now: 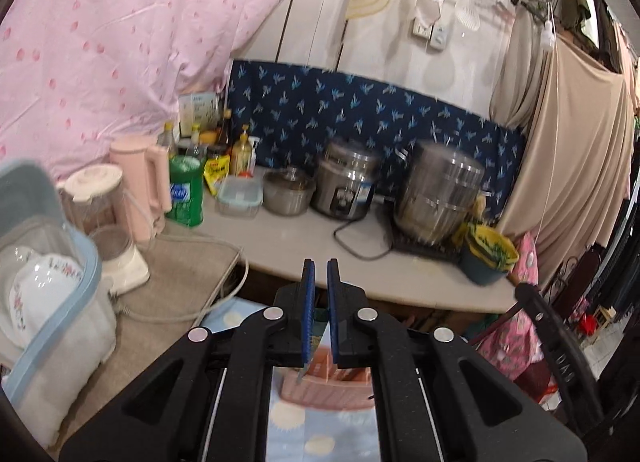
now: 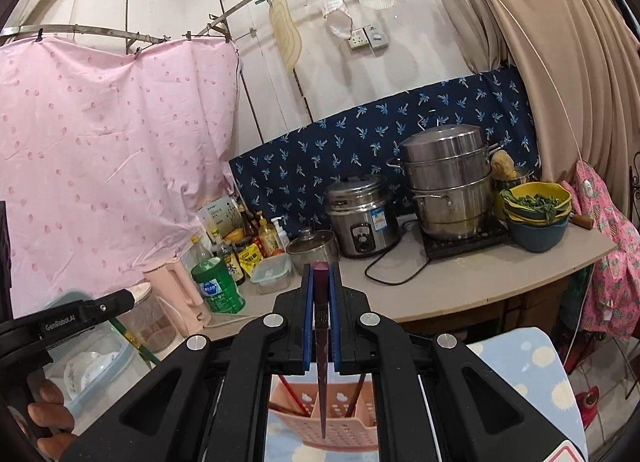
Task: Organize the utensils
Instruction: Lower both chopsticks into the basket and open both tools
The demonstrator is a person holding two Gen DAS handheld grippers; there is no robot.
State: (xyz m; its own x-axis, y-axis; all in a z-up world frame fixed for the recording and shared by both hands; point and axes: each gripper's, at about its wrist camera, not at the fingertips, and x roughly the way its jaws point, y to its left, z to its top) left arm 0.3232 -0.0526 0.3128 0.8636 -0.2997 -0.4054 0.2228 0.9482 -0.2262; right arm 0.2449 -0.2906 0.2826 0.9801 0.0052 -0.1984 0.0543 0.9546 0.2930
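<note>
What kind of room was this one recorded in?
Likely a makeshift home kitchen: a rice cooker and stacked steamer pot stand on the counter beside sauce bottles, with cloth hung along the walls.

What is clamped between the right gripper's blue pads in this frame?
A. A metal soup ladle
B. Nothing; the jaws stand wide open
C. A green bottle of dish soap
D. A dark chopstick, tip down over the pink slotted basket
D. In the right wrist view the right gripper is shut on a dark chopstick whose tip hangs over the pink slotted basket.
</note>
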